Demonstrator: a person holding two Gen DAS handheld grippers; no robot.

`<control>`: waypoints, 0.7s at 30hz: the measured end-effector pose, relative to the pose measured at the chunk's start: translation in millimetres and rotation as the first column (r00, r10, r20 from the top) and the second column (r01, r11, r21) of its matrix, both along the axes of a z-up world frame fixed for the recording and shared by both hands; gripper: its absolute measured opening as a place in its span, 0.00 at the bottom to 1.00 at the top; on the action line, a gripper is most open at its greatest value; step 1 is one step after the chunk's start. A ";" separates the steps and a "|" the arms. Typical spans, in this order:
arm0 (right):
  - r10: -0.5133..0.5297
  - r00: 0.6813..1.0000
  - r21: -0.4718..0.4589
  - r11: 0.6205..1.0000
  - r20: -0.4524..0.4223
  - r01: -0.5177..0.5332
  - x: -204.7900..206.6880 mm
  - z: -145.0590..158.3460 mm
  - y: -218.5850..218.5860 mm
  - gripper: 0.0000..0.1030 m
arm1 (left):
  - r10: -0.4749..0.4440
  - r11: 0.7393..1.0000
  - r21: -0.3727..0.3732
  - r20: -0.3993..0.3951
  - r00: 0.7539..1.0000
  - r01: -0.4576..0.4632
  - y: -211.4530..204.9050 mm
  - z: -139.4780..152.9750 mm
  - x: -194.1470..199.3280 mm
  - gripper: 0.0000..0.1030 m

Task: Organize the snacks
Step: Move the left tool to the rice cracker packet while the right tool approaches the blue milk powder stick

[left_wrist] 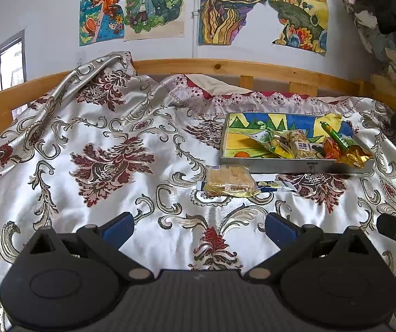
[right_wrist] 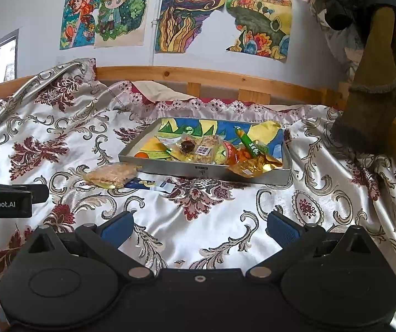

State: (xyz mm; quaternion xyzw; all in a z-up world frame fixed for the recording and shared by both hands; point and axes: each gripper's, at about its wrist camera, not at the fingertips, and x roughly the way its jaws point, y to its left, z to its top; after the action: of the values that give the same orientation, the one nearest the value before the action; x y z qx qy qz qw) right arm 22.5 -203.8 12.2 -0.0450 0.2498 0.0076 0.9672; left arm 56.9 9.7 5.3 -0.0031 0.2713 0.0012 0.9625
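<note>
Lying beyond both empty tongs (left_wrist: 199,225) (right_wrist: 199,225): wrapped snack (left_wrist: 229,179), beside tray (left_wrist: 281,165).

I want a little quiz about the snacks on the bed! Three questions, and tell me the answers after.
1. True or false: the clear-wrapped golden cracker packet lies inside the shallow metal tray with the colourful picture bottom.
2. Which snack leans over the tray's right snacks: A) a green stick-shaped packet, B) a red can?
3. Fill in: both the left gripper and the right gripper are ____.

Key: 1 false, it lies on the patterned satin bedspread in front of the tray; 2 A; 3 open.
</note>
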 end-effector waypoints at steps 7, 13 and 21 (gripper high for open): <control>-0.003 1.000 0.006 1.000 -0.003 0.003 0.7 -0.8 -0.1 0.99 | 0.001 1.000 0.001 -0.001 1.000 -0.001 0.4 0.3 0.4 1.00; -0.008 1.000 0.018 1.000 -0.011 0.009 1.8 -5.0 -0.8 0.99 | 0.002 1.000 0.002 -0.005 1.000 -0.002 1.3 0.0 0.9 1.00; -0.012 1.000 0.033 0.999 -0.018 0.012 3.1 -7.9 -1.8 0.99 | 0.005 1.000 0.008 -0.017 1.000 -0.004 2.6 -2.6 2.8 1.00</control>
State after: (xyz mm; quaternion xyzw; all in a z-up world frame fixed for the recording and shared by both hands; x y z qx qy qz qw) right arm 25.7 -205.6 4.3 -0.0274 0.2586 0.0064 0.9656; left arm 59.7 12.3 2.7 0.0001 0.2795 0.0044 0.9601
